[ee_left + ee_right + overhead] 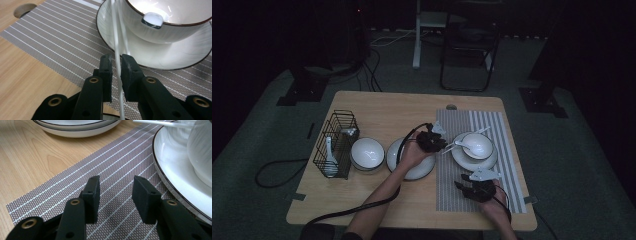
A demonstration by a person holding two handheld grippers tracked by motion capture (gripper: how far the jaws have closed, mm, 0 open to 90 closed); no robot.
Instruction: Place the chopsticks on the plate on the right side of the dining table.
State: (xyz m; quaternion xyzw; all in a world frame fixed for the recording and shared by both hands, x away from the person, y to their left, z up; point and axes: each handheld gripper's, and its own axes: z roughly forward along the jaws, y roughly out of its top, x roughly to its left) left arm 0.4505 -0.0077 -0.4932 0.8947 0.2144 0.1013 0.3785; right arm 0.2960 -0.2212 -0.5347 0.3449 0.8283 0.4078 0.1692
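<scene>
Fingers: left gripper [116, 72] clenched on white chopsticks [117, 53], tips leaning on the saucer [175, 53] under the bowl [175, 12] | right gripper [116, 197] released, hovering over the striped placemat [110, 167] near the surface's front right corner | chopsticks: placemat's left edge, mid-surface | wire rack [335, 144]: left edge.

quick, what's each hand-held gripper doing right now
Left hand-held gripper: closed on the thin white chopsticks beside the bowl.
Right hand-held gripper: open, holding nothing, above the striped placemat.
</scene>
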